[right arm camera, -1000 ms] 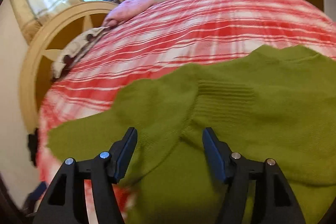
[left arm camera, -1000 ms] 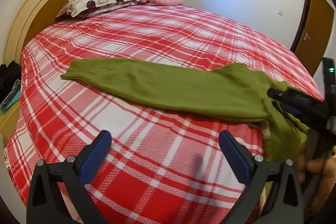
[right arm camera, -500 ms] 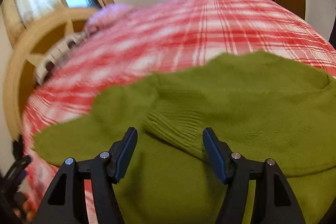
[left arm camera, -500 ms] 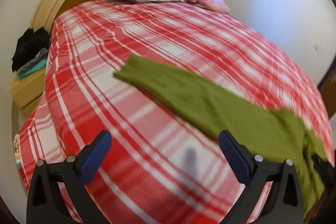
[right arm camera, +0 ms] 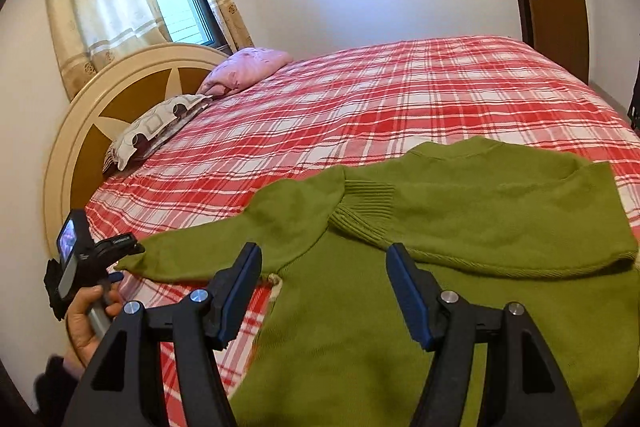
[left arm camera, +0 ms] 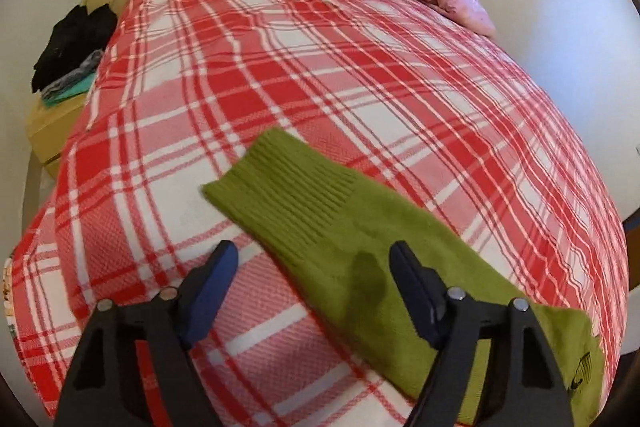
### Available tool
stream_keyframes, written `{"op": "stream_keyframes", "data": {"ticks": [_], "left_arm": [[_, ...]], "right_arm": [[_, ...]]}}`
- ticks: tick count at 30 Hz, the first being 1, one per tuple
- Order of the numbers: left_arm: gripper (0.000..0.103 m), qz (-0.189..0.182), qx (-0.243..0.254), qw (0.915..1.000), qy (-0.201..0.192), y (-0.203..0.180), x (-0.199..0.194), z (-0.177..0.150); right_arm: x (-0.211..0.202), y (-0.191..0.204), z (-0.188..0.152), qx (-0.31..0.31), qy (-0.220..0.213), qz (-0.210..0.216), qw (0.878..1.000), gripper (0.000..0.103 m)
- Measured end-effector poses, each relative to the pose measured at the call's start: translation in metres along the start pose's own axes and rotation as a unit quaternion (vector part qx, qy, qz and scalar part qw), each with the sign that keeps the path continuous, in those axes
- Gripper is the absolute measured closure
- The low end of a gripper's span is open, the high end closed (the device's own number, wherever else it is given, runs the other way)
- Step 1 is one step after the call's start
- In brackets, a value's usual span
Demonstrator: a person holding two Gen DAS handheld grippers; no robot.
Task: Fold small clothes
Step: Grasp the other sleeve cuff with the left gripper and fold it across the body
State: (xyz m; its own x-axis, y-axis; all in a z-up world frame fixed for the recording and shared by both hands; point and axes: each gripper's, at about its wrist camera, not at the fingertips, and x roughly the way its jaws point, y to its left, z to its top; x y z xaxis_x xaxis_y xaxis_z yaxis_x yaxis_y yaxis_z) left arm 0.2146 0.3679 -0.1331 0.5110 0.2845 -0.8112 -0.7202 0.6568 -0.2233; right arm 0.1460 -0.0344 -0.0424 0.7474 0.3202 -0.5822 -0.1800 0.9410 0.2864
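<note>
The left gripper point(left arm camera: 312, 269), jaws spread but just closing, is hovering over the green sweater point(right arm camera: 460, 227)'s sleeve cuff point(left arm camera: 288, 187) at twelve o'clock, pinching nothing. The right gripper point(right arm camera: 322, 269), jaws spread and empty, is hanging over the sweater lying on the plaid bedspread point(right arm camera: 400, 95).

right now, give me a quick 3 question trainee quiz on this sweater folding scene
1. True or false: one sleeve of the green sweater is already folded across its body.
2. What lies between the fingers of the left gripper? A) ribbed sleeve cuff B) pillow C) bare bedspread only
3. What colours is the plaid bedspread?

Key
1. True, its ribbed cuff rests on the chest.
2. A, not clamped, the jaws have just been closing.
3. Red and white.
</note>
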Motion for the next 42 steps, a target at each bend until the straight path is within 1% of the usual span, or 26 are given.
{"op": "stream_keyframes", "data": {"ticks": [1,2,3,4,5,7,9,12,15,18,20,21,22,24,25,27,29,32,33,34,37,40,42], "left_arm": [[0.035,-0.002,-0.001,1.0000,-0.004,-0.002,0.000,-0.002],[0.056,-0.008,0.002,0.9999,-0.009,-0.004,0.001,-0.002],[0.081,-0.015,0.007,0.9998,-0.010,-0.005,0.003,-0.002],[0.089,-0.026,0.009,0.9996,-0.007,-0.005,0.006,-0.001],[0.091,-0.040,0.005,0.9992,-0.003,-0.004,0.008,0.000],[0.093,-0.056,-0.005,0.9984,-0.009,0.001,0.007,0.000],[0.095,-0.064,-0.003,0.9978,-0.014,0.001,0.004,0.001],[0.096,-0.079,-0.005,0.9965,-0.027,-0.002,-0.008,0.003],[0.096,-0.079,0.023,0.9949,-0.058,-0.021,-0.030,0.006],[0.096,-0.104,0.067,0.9880,-0.092,-0.052,-0.064,0.002],[0.096,-0.134,0.101,0.9794,-0.112,-0.083,-0.092,-0.010],[0.096,-0.142,0.115,0.9761,-0.117,-0.093,-0.100,-0.015],[0.096,-0.156,0.142,0.9693,-0.128,-0.114,-0.115,-0.027],[0.096,-0.179,0.178,0.9574,-0.141,-0.142,-0.135,-0.047],[0.096,-0.197,0.204,0.9478,-0.147,-0.163,-0.147,-0.063],[0.096,-0.218,0.233,0.9361,-0.148,-0.190,-0.160,-0.082],[0.096,-0.239,0.265,0.9232,-0.143,-0.223,-0.171,-0.110],[0.096,-0.260,0.302,0.9076,-0.133,-0.263,-0.179,-0.150],[0.096,-0.264,0.312,0.9036,-0.128,-0.273,-0.179,-0.161],[0.096,-0.268,0.328,0.8974,-0.123,-0.288,-0.179,-0.180],[0.096,-0.264,0.359,0.8877,-0.116,-0.310,-0.175,-0.215],[0.096,-0.261,0.382,0.8827,-0.083,-0.326,-0.162,-0.247],[0.096,-0.255,0.398,0.8779,-0.073,-0.330,-0.158,-0.267]], "right_arm": [[-0.003,-0.001,-0.001,0.002,0.001,-0.002,1.000,0.037],[-0.004,-0.002,-0.003,0.003,0.001,-0.004,1.000,0.037],[-0.006,-0.004,-0.003,0.006,0.003,-0.006,1.000,0.037],[-0.007,-0.007,-0.004,0.011,0.003,-0.007,1.000,0.037],[-0.007,-0.009,-0.005,0.015,0.004,-0.009,1.000,0.037],[-0.007,-0.012,-0.007,0.021,0.007,-0.014,1.000,0.037],[-0.007,-0.018,-0.010,0.030,0.013,-0.016,0.999,0.037],[-0.010,-0.026,-0.013,0.042,0.013,-0.025,0.999,0.037],[-0.016,-0.041,-0.015,0.063,0.006,-0.034,0.997,0.037],[-0.024,-0.061,-0.016,0.095,-0.003,-0.045,0.994,0.037],[-0.028,-0.072,-0.016,0.112,-0.005,-0.047,0.993,0.037],[-0.030,-0.077,-0.016,0.119,-0.008,-0.049,0.992,0.037],[-0.033,-0.081,-0.017,0.123,-0.010,-0.051,0.991,0.037],[-0.039,-0.093,-0.018,0.132,-0.016,-0.058,0.989,0.037],[-0.041,-0.096,-0.018,0.136,-0.017,-0.060,0.989,0.037],[-0.046,-0.110,-0.021,0.149,-0.020,-0.064,0.986,0.037],[-0.052,-0.123,-0.024,0.160,-0.023,-0.070,0.984,0.037],[-0.059,-0.142,-0.028,0.176,-0.028,-0.083,0.980,0.037],[-0.063,-0.152,-0.030,0.185,-0.029,-0.089,0.978,0.037],[-0.065,-0.160,-0.033,0.193,-0.030,-0.094,0.976,0.037],[-0.072,-0.184,-0.039,0.215,-0.030,-0.110,0.970,0.037],[-0.077,-0.201,-0.046,0.231,-0.029,-0.119,0.965,0.037],[-0.078,-0.207,-0.049,0.236,-0.027,-0.123,0.964,0.037]]}}
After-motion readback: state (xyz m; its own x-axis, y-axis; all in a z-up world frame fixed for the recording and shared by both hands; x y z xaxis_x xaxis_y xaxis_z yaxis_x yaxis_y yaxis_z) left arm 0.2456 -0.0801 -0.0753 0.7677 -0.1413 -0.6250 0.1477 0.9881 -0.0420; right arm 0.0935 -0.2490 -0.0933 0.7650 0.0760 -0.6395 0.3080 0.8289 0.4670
